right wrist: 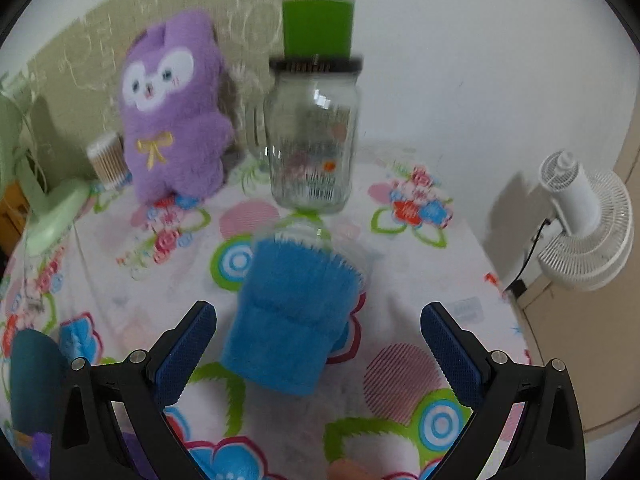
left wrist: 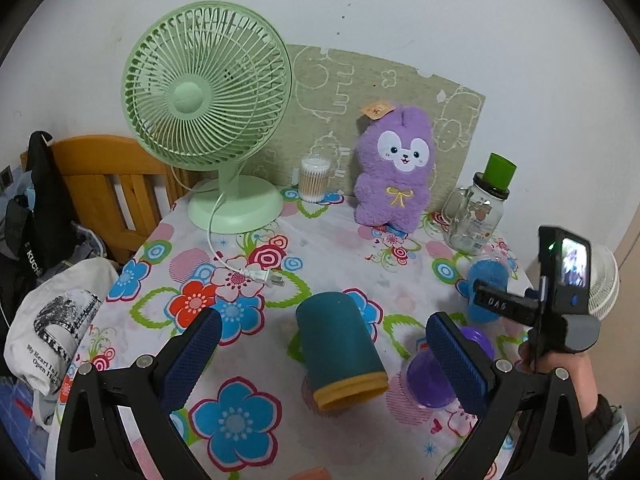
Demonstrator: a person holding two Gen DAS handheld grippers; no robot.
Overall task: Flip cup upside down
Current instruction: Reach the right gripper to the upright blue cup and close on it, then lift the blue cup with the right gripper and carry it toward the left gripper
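A teal cup with a yellow rim stands upside down on the floral tablecloth, between the fingers of my open, empty left gripper. A purple cup sits behind the left gripper's right finger. A blue cup stands on the cloth just ahead of my open, empty right gripper; it also shows in the left wrist view. The right gripper's body is seen at the right of the left wrist view. The teal cup shows at the left edge of the right wrist view.
A green fan with its cord and plug, a cotton-swab jar, a purple plush and a glass jar with a green cup on it stand at the back. A white fan is off the right edge.
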